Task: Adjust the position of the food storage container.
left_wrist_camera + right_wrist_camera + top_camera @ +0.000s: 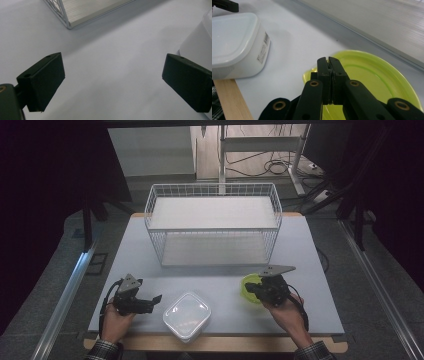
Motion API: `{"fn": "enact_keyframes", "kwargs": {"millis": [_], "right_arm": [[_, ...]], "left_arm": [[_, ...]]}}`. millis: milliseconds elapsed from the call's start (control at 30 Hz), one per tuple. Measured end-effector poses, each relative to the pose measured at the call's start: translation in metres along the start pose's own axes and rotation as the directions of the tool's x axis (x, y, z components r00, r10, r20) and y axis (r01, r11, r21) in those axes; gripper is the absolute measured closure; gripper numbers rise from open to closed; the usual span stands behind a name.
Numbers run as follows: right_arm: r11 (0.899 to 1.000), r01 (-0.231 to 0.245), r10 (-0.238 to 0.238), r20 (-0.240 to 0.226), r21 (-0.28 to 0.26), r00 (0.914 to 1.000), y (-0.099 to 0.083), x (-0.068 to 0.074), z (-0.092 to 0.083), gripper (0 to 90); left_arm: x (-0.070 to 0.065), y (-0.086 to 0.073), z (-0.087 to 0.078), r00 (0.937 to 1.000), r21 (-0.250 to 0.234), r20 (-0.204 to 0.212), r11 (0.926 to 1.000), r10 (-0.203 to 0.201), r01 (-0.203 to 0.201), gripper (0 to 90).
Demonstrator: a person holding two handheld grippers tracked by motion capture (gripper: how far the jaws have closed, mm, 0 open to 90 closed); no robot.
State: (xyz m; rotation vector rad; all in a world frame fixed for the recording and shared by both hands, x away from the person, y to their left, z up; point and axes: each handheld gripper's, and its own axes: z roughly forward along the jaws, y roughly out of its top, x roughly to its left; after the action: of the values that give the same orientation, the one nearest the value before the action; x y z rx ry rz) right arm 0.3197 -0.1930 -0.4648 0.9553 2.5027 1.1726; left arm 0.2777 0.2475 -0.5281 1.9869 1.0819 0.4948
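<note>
White tabletop [310, 270] – wire basket [213, 222] – grey floor [45, 285]

Left tool [112, 82] gapes wide; right tool [329, 62] has jaws pressed together.

Yellow-green plate [248, 286], shallow and translucent, lying flat on the bench at about 4 o'clock, near rim pinched between the closed jaws of the right tool [251, 288]. White lidded box [186, 315], square with rounded corners, barcode label on one side, upright at 6 o'clock. White wire basket [213, 222], empty, at 12 o'clock.
</note>
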Motion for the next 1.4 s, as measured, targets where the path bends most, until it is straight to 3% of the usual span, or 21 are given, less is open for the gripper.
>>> {"fn": "enact_keyframes", "kwargs": {"millis": [333,600,1000,1400], "right_arm": [[0.998,0.043,-0.042,-0.028,0.034,0.9987,0.018,0.011,0.028,86.7],[0.995,0.059,-0.057,-0.026,0.086,0.9980,0.019,0.012,0.041,88.8],[0.996,0.035,-0.036,0.007,0.085,0.9993,0.009,-0.002,0.026,89.1],[0.997,0.004,-0.009,0.059,0.078,0.9982,-0.006,-0.018,0.006,89.1]], "left_arm": [[0.001,0.000,-0.001,1.0000,-0.004,-0.002,0.9999,-0.010,0.010,4.3],[0.000,0.001,0.000,0.9999,0.000,0.002,0.9999,-0.010,0.010,4.5],[-0.001,0.001,0.001,1.0000,0.012,0.004,0.9999,0.002,-0.002,4.5],[-0.001,0.002,-0.001,0.9996,0.002,0.012,0.9997,-0.026,0.026,4.7]]}}
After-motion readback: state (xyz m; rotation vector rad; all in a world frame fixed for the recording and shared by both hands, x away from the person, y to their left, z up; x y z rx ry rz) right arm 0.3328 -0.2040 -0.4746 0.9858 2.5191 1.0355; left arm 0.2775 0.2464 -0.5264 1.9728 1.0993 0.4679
